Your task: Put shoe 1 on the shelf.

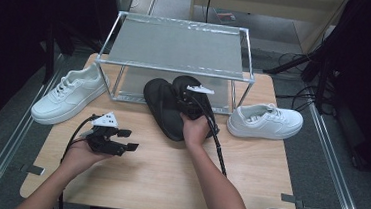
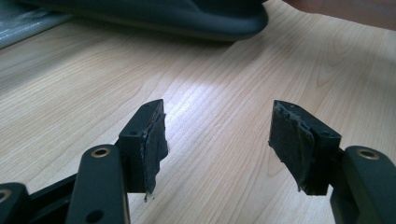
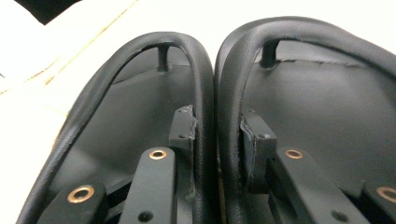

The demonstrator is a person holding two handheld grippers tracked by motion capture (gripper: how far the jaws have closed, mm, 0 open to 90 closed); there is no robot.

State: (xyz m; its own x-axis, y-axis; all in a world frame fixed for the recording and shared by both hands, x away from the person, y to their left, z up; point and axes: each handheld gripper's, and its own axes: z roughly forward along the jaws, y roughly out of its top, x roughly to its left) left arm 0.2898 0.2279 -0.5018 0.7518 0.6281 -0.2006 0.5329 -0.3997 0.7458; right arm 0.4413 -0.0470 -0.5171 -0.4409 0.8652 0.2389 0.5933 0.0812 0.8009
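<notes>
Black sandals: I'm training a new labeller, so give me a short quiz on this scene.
1. True or false: the left gripper is shut on something.
2. What sits between the right gripper's jaws? A: the adjoining straps of the black sandals. B: a shoelace. C: a cable.
3. How many white sneakers are on the table?
Key: 1 false, its jaws stand open over bare wood. 2 A. 3 two, one left and one right of the metal rack.
</notes>
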